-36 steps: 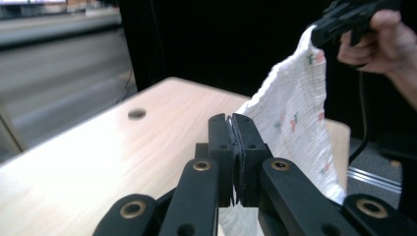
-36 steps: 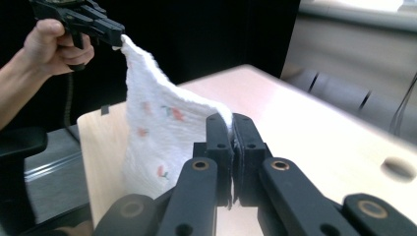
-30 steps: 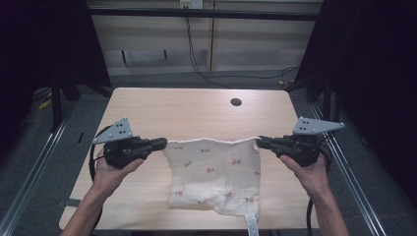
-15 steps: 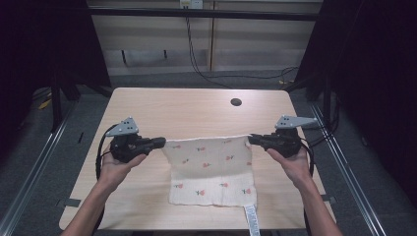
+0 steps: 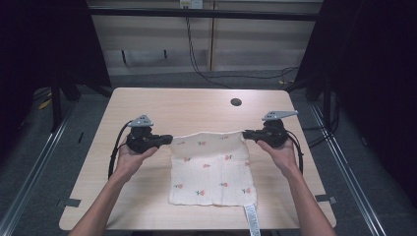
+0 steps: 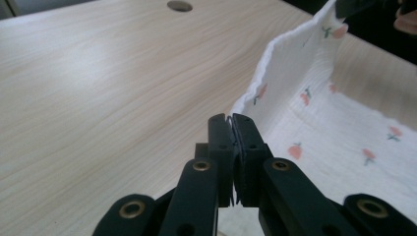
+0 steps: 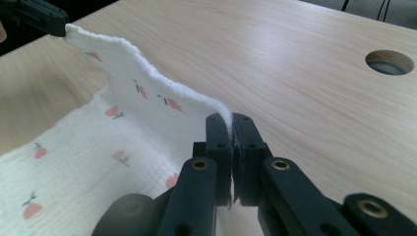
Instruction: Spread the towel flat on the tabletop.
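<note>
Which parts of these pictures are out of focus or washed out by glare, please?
High view: even light on the table, dark surroundings, the cloth sharp. Left gripper view: pale sheen on the wood, the left tool near the lens soft, the cloth's far corner bright. Right gripper view: glare streaks toward the table hole, the right tool slightly blurred.

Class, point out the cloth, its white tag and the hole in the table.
cloth (image 5: pixel 211 172), high view, middle of the printed fabric
white tag (image 5: pixel 252 220), high view, strip at the near edge
hole (image 5: pixel 236 102), high view, its dark centre
</note>
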`<state>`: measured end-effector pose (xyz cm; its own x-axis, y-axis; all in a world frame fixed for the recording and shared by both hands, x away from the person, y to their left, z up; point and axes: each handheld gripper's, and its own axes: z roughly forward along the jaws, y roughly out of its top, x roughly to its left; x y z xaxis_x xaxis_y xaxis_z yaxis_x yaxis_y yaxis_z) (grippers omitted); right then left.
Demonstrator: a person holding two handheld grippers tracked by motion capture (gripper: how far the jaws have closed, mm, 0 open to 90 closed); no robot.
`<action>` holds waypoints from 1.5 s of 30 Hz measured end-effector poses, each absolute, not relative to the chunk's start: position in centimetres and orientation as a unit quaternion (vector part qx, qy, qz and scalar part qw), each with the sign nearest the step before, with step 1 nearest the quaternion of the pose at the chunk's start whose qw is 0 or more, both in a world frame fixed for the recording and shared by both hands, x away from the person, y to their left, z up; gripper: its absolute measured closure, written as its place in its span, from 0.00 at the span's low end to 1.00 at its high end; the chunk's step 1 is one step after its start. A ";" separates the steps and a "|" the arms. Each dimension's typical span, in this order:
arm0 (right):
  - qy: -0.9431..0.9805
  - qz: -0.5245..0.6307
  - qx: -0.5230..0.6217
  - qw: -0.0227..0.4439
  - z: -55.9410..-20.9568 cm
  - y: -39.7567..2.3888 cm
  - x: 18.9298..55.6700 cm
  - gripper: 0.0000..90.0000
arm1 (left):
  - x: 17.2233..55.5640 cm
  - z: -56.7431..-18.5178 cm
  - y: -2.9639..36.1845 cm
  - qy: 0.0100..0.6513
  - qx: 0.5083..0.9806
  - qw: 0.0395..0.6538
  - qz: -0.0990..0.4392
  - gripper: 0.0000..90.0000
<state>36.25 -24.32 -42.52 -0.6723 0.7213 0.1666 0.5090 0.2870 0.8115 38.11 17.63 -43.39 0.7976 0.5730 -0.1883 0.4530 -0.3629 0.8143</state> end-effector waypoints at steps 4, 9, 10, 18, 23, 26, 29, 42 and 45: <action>0.799 0.439 0.394 0.118 -43.5 -23.9 37.5 0.97 | 39.1 -44.6 17.3 0.328 0.818 0.470 0.054 0.98; 0.798 0.433 0.406 0.106 -44.6 -23.8 38.7 0.97 | 40.1 -45.5 16.9 0.331 0.813 0.479 0.034 0.97; 0.799 0.427 0.411 0.103 -45.0 -23.8 39.2 0.97 | 40.2 -45.7 16.8 0.332 0.812 0.478 0.035 0.97; 0.799 0.416 0.421 0.108 -45.8 -23.6 40.5 0.94 | 41.8 -47.0 16.2 0.348 0.808 0.476 0.016 0.96; 0.799 0.406 0.428 0.117 -45.7 -23.3 41.0 0.93 | 42.1 -47.2 15.8 0.353 0.810 0.468 0.021 0.95; 0.795 0.403 0.435 0.125 -45.8 -23.2 41.3 0.91 | 42.3 -47.1 16.0 0.359 0.810 0.463 0.030 0.90; 0.793 0.403 0.440 0.126 -45.7 -23.5 41.4 0.91 | 42.2 -46.8 16.4 0.359 0.806 0.469 0.028 0.83; 0.802 0.400 0.424 0.130 -44.8 -24.3 37.7 0.77 | 39.0 -45.1 18.7 0.351 0.813 0.463 0.045 0.66; 0.806 0.406 0.415 0.119 -44.7 -24.3 36.4 0.77 | 37.5 -44.8 19.0 0.335 0.826 0.450 0.048 0.66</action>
<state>36.36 -24.33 -44.73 -0.6280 0.7646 0.1448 0.5718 0.3270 0.7524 37.47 18.96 -44.78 0.7707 0.5972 -0.2223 0.5103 -0.3695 0.7766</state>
